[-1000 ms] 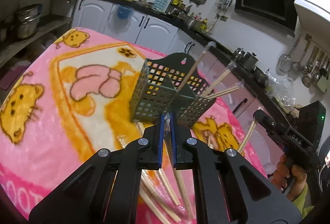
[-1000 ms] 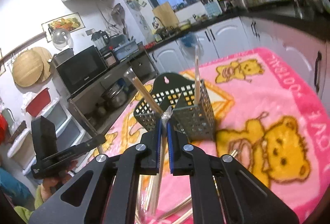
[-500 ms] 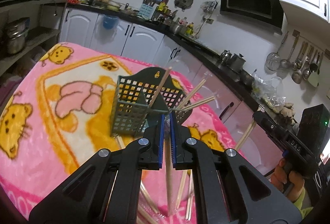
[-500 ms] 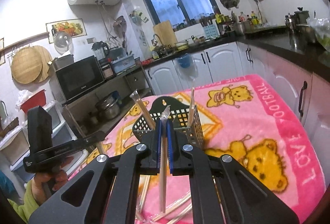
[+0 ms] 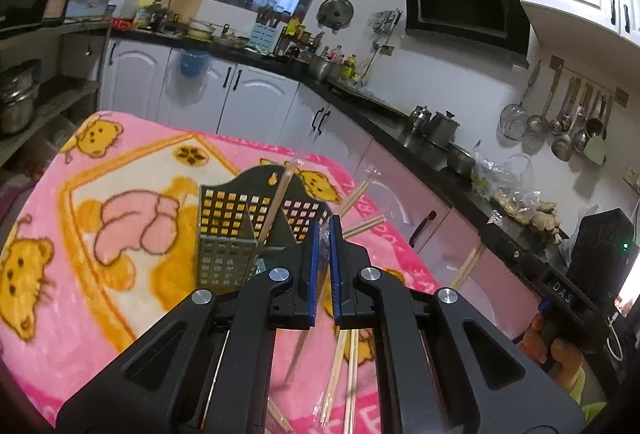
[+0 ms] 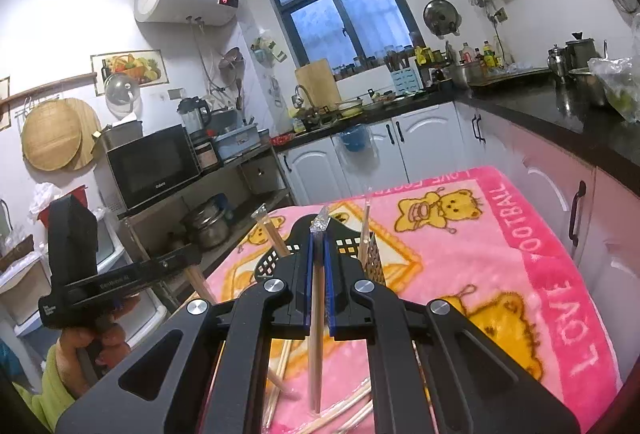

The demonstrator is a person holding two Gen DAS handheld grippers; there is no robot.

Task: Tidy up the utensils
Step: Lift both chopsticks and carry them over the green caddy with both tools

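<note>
Since a moment ago both grippers have lifted up and away, so the dark green plastic holder full of square holes (image 5: 244, 230) now looks smaller and lower in both views.

On the left side, the left gripper (image 5: 324, 266) has its blue pads pressed together on a thin wooden chopstick in a clear wrapper (image 5: 298, 358). The stick hangs down below the pads, above the pink blanket with yellow bears (image 5: 120, 234). In the right wrist view this gripper is out past the blanket's left edge, with a stick hanging from it.

In the middle stands the holder, near the middle of the blanket. One wrapped chopstick (image 5: 276, 202) leans inside it, and more poke out on its right side. Loose chopsticks (image 5: 344, 374) lie on the blanket near its front edge.

On the right side, the right gripper (image 6: 318, 274) is clamped on another wrapped wooden chopstick (image 6: 318, 334). This stick stands almost straight up and down, with its shiny wrapper tip above the pads.

The job in hand looks like dropping these two sticks into the holder. To do it well, I think each stick should be held straight, brought over an open part of the holder, and lowered slowly so it does not bump the leaning sticks or tip the light holder over.

There is lots of bare blanket on the left of the holder and toward the far edge. The right edge is close to the pink cupboards (image 6: 560, 194), so there is less room there.
</note>
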